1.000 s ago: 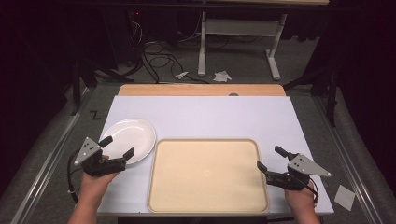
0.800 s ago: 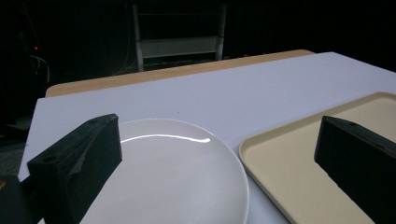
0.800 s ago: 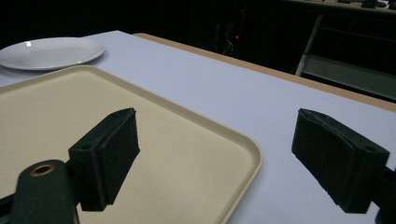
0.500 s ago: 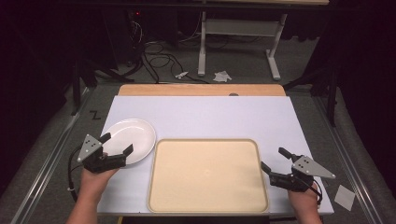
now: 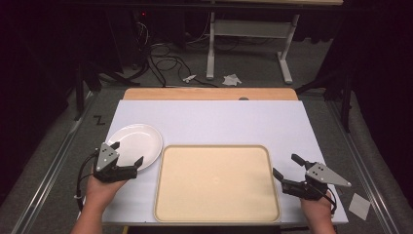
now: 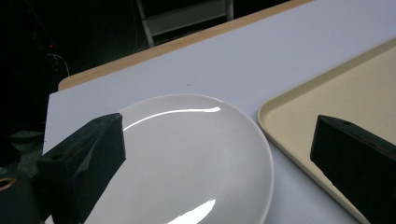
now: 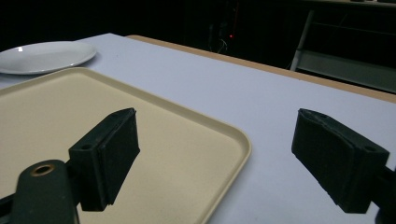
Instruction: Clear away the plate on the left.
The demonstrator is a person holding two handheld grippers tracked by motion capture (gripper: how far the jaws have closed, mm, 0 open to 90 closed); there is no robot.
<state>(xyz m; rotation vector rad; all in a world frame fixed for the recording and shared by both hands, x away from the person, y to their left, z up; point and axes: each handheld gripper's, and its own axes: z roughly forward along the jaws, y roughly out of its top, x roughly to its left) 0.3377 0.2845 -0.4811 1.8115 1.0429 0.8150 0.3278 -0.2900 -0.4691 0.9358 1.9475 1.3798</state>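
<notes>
Crockery is what the left gripper [image 5: 127,153] is reaching for: a round, white, glossy ceramic plate [image 5: 135,144] is lying on the white tabletop [image 5: 219,122] just beside the far-left corner of the large beige plastic tray [image 5: 216,183], which is serving as the landmark. The left gripper's jaws are standing wide apart and holding nothing, hovering over the plate's near rim, to the left of the tray. The right gripper [image 5: 285,166] is waiting off the tray's right edge, its jaws also spread wide and empty.

The plate is probably rigid, moderately heavy and breakable, and its glaze is looking slick (bright highlights are running across it), so a pinch on the rim seems the sensible hold, one jaw over the lip and one under it. Because it is sitting flat, getting a jaw beneath the edge is likely the tricky part, and a shallow grip could let it slide out.

The high view is giving the whole layout, with both hands and the small gap between plate and tray. The left gripper view is showing the plate [image 6: 182,158] up close between its jaws, with the tray's rounded corner [image 6: 299,116] near. The right gripper view is looking low across the tray [image 7: 93,121] toward the plate [image 7: 44,56] beyond the tray's far side.
</notes>
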